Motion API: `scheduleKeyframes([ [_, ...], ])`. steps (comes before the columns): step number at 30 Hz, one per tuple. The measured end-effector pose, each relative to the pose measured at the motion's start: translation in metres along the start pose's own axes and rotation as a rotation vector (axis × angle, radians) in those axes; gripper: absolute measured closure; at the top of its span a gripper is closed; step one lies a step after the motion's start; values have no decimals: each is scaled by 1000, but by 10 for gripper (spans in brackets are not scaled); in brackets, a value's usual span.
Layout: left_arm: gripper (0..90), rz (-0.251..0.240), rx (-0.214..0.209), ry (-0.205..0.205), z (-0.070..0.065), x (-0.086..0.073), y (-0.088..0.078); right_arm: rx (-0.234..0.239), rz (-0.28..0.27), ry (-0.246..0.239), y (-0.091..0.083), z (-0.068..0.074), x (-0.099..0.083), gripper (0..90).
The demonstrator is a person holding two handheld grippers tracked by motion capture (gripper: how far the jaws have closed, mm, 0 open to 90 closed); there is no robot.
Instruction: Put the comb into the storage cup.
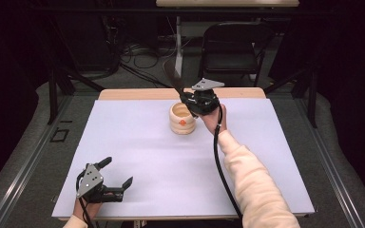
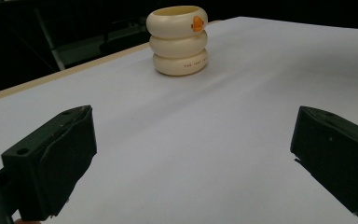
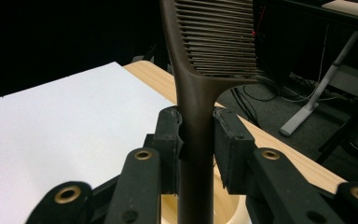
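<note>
Right now the right tongs (image 3: 196, 140) are clamping the handle of a dark brown comb (image 3: 200, 84), holding it upright with its teeth at the top, directly above the open mouth of a cream ribbed holder (image 1: 182, 118) that is standing on the far middle of the white counter (image 1: 147, 156). The left tongs (image 1: 116, 178) are resting near the front left corner, jaws standing wide apart with nothing between them.
</note>
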State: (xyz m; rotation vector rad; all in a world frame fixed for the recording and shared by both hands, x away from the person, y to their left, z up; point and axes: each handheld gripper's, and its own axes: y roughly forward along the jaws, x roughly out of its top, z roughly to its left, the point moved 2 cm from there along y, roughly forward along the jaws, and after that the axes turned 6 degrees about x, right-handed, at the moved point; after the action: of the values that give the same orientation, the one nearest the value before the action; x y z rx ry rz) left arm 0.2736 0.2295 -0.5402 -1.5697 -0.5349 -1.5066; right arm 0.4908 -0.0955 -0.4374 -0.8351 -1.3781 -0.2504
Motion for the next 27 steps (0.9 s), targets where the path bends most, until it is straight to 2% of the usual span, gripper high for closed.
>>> scheduleKeyframes([
  [16,4,-1,0,-1,0,0,-1,-15,-37,5,10,-6,3,721],
  [27,4,-2,1,-5,0,0,-1,-17,-60,-14,17,-4,6,721],
])
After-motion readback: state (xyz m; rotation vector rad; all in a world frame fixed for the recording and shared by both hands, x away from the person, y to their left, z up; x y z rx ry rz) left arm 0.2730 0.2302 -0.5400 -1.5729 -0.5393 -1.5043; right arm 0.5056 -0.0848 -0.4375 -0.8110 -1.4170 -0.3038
